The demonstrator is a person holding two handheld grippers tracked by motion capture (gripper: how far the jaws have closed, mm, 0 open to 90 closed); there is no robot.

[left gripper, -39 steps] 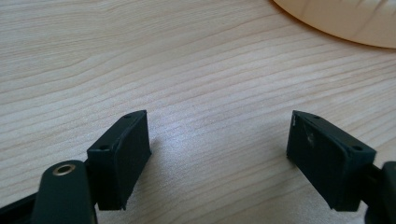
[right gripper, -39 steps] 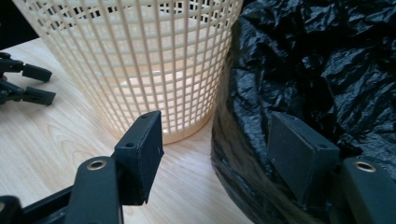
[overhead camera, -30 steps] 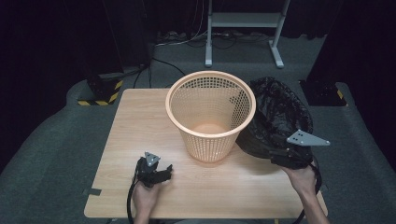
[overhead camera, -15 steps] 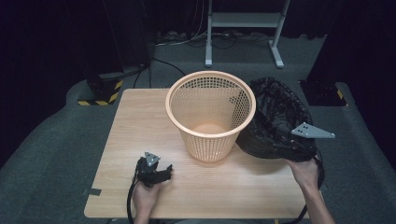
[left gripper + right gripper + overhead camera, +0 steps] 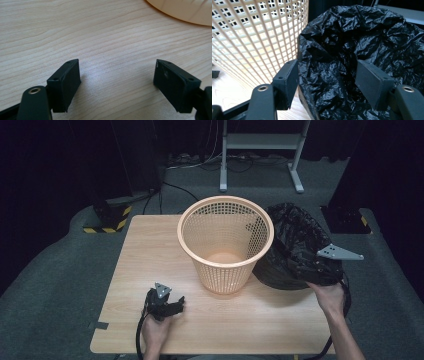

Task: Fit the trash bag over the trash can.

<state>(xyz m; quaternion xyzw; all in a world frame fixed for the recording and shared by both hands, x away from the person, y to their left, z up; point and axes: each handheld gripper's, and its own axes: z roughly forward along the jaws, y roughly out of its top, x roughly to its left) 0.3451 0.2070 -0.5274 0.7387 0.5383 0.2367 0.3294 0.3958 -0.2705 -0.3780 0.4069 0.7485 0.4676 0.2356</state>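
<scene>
Since the black bin bag (image 5: 295, 247) is sitting right next to the orange mesh basket (image 5: 225, 242), touching its right side, I'm reading this as a lining job: get the bag open and over that basket. My right hand-held gripper (image 5: 325, 82) is up at the near rim of the bag, and from its own camera the jaws stand apart with the crinkled plastic edge running up between them. I wouldn't call it a grip yet, the pads look spread and the film isn't pinched, so it's released but lined up on the rim. Makes sense to go for the rim, since that's the only part of a floppy bag you can steer.

My left hand-held gripper (image 5: 162, 304) is parked low on the surface (image 5: 150, 250) at the front left, well apart from the bag. Its jaws are wide open over bare wood with nothing in them, and a curve of the basket's base shows at the top right of its view. I think it's just waiting its turn to grab the other side of the bag mouth.

Material-wise: the bag is thin, glossy, heavily wrinkled plastic, slumped into a bowl shape with its mouth gaping up. It'll probably slip and bunch. The basket is stiff plastic lattice, round, tapering toward the bottom, standing upright and empty. The surface is pale wood grain, smooth-looking.
</scene>
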